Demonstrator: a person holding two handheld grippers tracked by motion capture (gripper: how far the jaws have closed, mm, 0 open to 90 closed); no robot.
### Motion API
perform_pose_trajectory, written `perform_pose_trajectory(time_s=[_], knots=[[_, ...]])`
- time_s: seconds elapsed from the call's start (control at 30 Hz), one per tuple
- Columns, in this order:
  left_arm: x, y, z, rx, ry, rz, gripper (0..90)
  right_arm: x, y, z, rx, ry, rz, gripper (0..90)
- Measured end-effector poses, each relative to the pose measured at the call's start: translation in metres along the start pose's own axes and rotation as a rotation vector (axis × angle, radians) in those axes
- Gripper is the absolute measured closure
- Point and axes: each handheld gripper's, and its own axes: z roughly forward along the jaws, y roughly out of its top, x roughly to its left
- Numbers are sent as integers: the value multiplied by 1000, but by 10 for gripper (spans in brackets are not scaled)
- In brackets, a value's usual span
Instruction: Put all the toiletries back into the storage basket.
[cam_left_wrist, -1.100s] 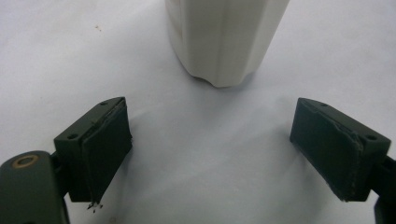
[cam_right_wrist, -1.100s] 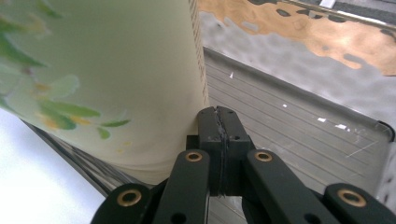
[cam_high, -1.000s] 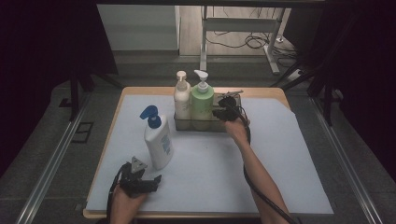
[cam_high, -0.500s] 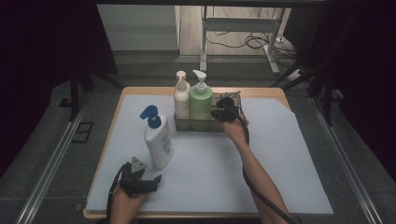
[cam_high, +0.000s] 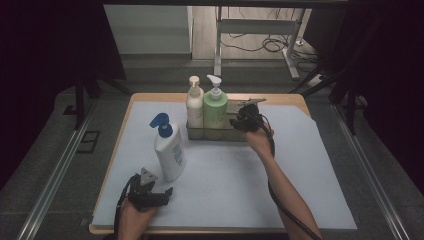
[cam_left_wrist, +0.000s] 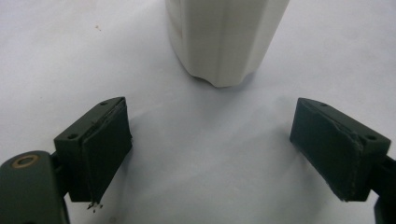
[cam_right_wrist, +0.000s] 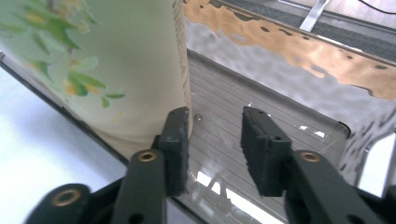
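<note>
Right gripper view: green bottle (cam_right_wrist: 93, 60) top cropped.

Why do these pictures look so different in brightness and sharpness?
High view: the white table cover is lit, its surroundings dark. Right gripper view: the clear tray throws rippled reflections, and the green bottle is soft. Left gripper view: the white bottle looks washed out.

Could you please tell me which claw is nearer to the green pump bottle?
Right. The right claw sits beside the green pump bottle at the tray; the left claw rests near the table's front edge.
</note>
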Motion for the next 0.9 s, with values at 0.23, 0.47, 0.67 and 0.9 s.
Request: perform_pose_trajectory(time_s=[0.23,0.47,0.67,0.9], knots=[[0,0,0,0,0,-1,120,1,-6,-14,-8,25,-22,407],[0,0,0,-1,-1,-2,120,4,-14,-28,-19,55,-53,289],[0,0,0,-1,-1,-1,120,7,-20,-40,-19,80,-90,211],[0,0,0,-1,-3,-2,120,13,-28,-57,-15,111,-113,148]])
